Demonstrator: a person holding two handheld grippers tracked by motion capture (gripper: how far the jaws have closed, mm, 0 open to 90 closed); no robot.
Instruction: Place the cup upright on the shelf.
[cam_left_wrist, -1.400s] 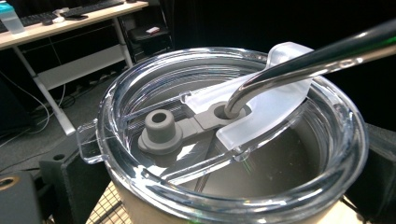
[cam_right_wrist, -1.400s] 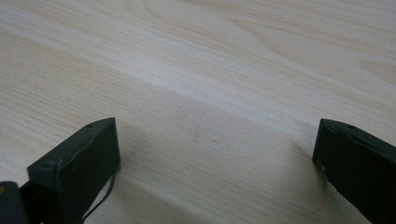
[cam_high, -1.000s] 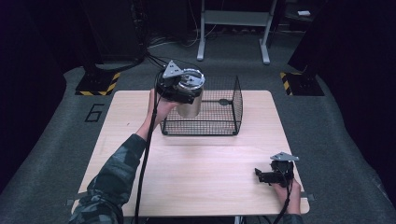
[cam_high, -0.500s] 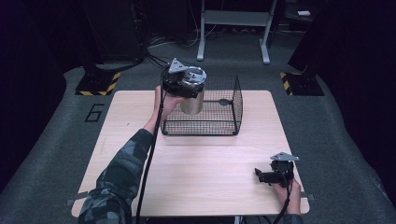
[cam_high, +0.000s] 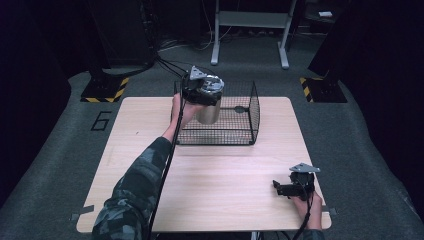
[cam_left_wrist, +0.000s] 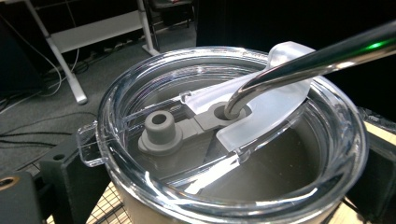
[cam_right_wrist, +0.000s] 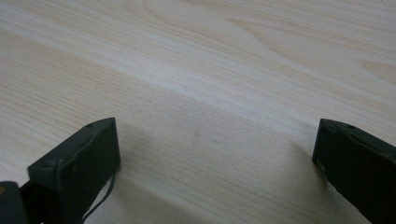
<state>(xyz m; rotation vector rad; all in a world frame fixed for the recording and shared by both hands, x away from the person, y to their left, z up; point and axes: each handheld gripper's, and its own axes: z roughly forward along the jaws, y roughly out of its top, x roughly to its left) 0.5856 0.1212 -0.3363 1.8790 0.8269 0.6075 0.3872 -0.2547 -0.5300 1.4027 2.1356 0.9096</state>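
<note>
Left tool (cam_high: 200, 95) grips tumbler (cam_high: 208, 111); left gripper view reveals clear lid (cam_left_wrist: 233, 135), metal straw (cam_left_wrist: 308, 60).

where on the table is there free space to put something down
Bare wood spans the table left of the wire basket and the whole front strip between the basket and the right gripper, split by the sleeve. It is crowded at the basket, where the left gripper holds the steel tumbler.
</note>
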